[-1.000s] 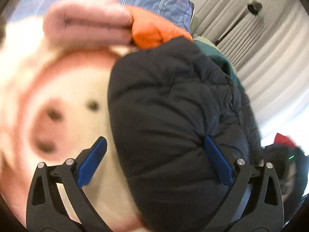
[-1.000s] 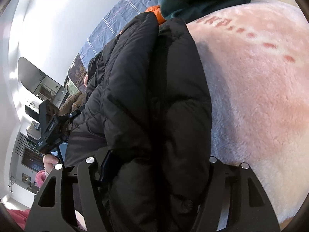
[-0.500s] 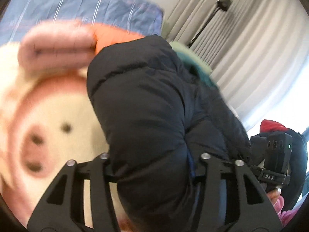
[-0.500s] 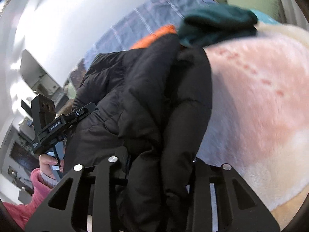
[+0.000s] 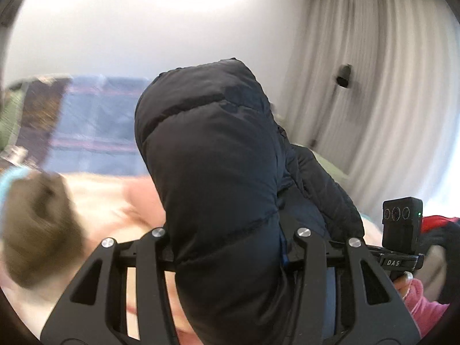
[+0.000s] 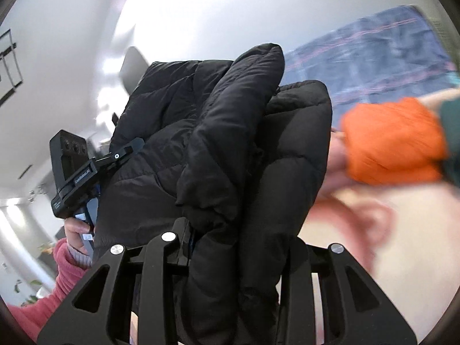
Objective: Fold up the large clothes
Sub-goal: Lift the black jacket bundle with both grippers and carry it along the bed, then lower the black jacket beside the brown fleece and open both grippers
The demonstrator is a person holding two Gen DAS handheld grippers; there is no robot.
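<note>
A black puffer jacket (image 5: 218, 172) hangs lifted above the bed, held at both ends. My left gripper (image 5: 230, 247) is shut on one thick padded part of it, the fabric bulging up between the fingers. My right gripper (image 6: 241, 247) is shut on another bunched part of the same jacket (image 6: 230, 149). Each view shows the other gripper: the right one at the right edge of the left wrist view (image 5: 402, 247), the left one at the left of the right wrist view (image 6: 77, 172), both gripping the jacket's far side. The fingertips are hidden by the fabric.
A pink and cream plush blanket (image 6: 373, 244) covers the bed below. A folded orange garment (image 6: 394, 141) and a dark green one (image 6: 451, 132) lie on it. A brown blurred item (image 5: 40, 224) lies at left. A blue plaid sheet (image 5: 95, 132), white wall and grey curtains (image 5: 373, 86) stand behind.
My left gripper closed on the jacket. Both grippers then raised it off the blanket and tilted upward, so the wall and curtains now fill the upper views.
</note>
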